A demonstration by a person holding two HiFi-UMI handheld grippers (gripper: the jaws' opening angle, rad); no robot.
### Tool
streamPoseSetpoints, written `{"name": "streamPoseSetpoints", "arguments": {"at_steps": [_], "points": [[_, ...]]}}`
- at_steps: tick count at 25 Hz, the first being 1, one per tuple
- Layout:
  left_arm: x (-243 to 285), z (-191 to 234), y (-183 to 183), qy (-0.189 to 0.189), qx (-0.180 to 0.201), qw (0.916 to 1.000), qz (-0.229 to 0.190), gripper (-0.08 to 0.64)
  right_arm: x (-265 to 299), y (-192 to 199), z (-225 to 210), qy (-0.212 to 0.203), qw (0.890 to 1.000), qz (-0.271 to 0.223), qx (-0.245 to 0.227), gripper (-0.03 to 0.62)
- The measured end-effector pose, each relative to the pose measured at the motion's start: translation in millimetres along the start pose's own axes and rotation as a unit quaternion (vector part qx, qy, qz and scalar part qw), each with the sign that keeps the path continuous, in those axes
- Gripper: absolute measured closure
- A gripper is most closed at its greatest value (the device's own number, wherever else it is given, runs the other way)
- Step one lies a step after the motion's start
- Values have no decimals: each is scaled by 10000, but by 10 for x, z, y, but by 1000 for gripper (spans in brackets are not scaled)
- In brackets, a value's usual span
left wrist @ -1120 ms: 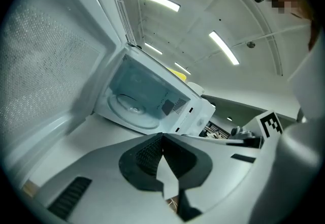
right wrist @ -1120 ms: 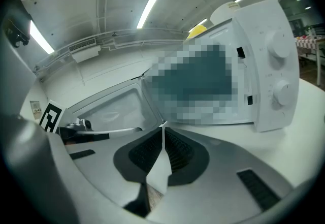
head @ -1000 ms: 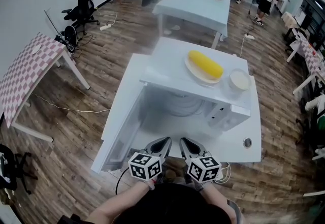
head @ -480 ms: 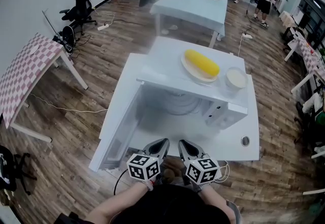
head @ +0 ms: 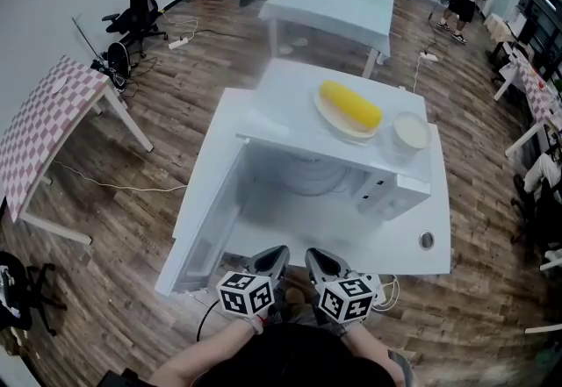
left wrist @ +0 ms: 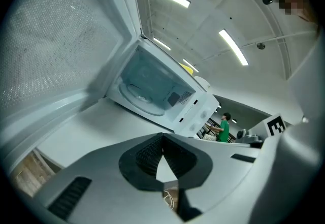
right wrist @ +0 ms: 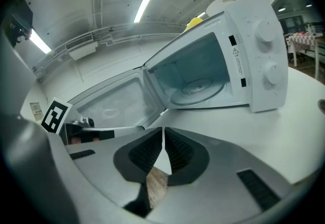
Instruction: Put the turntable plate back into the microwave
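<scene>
Both my tongs are closed and empty at the desk's near edge, the left gripper side by side with the right gripper. Bare desk lies between them and the microwave, whose door hangs open toward the left edge. The turntable plate rests inside. The head view catches only part of it under the roof. Corn lies on top, a yellow sliver in my gripper views.

Turntable plate mostly hidden under microwave top — checked table cut off, L edge.
</scene>
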State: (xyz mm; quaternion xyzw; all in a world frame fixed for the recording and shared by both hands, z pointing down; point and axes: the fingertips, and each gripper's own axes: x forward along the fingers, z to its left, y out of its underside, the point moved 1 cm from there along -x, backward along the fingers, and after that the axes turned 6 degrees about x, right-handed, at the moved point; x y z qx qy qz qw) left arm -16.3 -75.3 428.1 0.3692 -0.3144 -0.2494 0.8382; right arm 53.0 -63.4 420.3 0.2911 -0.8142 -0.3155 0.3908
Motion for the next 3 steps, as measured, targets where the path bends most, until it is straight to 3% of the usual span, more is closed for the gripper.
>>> {"name": "streamPoseSetpoints", "arguments": {"at_steps": [3], "points": [[-5,26,44,-24,-76,10000,39,548,5,36,-1,-8,10000,34,6,557]]}}
